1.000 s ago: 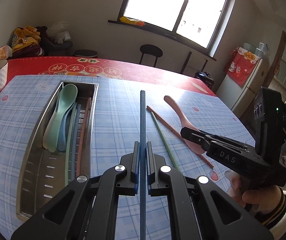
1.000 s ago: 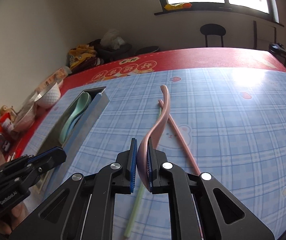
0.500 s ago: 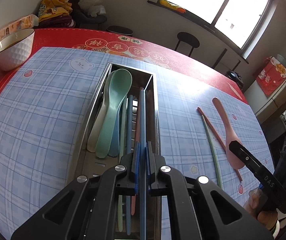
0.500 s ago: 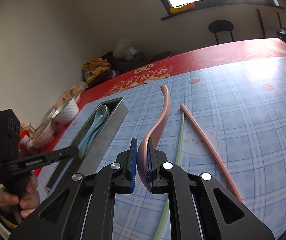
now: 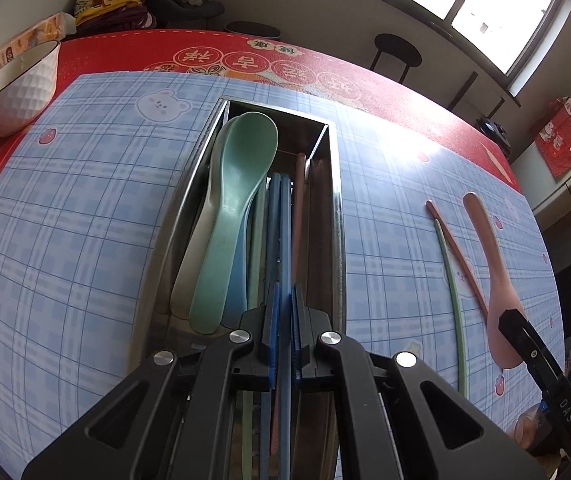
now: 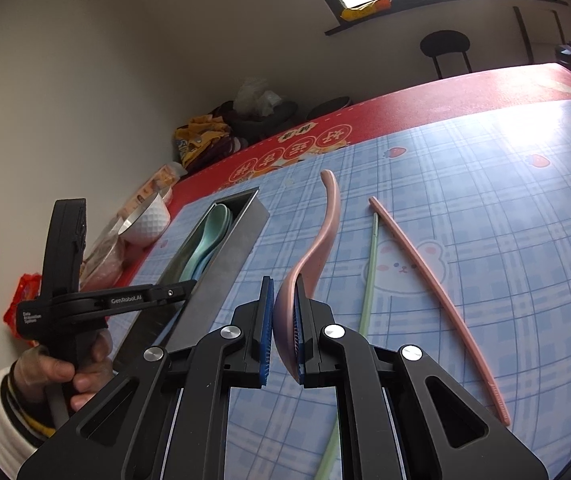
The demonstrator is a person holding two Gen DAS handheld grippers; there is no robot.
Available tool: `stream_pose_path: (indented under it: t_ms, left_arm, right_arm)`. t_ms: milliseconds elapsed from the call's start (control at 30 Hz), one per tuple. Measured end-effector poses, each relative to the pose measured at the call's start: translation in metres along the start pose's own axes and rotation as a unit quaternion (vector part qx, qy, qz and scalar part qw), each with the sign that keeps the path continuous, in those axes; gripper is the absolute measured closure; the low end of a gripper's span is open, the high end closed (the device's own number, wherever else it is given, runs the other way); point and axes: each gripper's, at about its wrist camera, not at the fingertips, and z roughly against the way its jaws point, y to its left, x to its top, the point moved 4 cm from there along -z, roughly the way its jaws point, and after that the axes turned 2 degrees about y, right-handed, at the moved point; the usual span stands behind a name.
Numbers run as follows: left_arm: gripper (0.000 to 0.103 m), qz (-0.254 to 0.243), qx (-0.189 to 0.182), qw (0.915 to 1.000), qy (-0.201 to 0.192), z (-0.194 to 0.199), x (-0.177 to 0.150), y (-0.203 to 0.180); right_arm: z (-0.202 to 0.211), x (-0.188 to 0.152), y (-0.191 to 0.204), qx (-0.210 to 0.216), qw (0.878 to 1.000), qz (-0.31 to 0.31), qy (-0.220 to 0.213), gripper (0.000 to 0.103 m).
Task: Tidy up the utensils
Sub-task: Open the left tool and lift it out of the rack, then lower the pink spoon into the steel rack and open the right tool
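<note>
Bench [image 5: 85, 208] under blue plaid cloth over red mat; window behind. Left wrist view: left tongs [image 5: 283, 320] clamped on a blue chopstick [image 5: 285, 232], held over the steel tray [image 5: 335, 216], which holds three spoons and several chopsticks. White bowl [image 5: 13, 88] at the far left edge.

Right wrist view: right tongs [image 6: 283, 332] pinch the pink spoon [image 6: 317, 248]. Two chopsticks beside it, green [image 6: 369, 276] and pink [image 6: 429, 284]; open cloth beyond.
</note>
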Motion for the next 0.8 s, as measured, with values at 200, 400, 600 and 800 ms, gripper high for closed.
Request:
stream_pose_path:
  t_ms: [200,400,600,800]
  left_arm:
    - [0.097,-0.002,-0.002,0.9999,0.010,-0.006,-0.001,-0.001]
    - [0.094,-0.038,-0.011,0.9990,-0.022,0.015,-0.005,-0.010]
    - [0.067,-0.090,0.008,0.9886,-0.120,0.057,-0.024,0.001]
    - [0.059,-0.078,0.037,0.9820,-0.168,0.073,-0.048,0.049]
  right_arm:
    - [-0.003,-0.002,-0.001,-0.005,1.000,0.000,0.005,0.094]
    - [-0.005,-0.003,0.000,-0.007,1.000,0.002,0.005,0.094]
    - [-0.011,-0.008,0.002,-0.015,1.000,0.007,0.010,0.094]
    - [-0.014,-0.009,0.014,0.002,0.999,0.030,0.016,0.094]
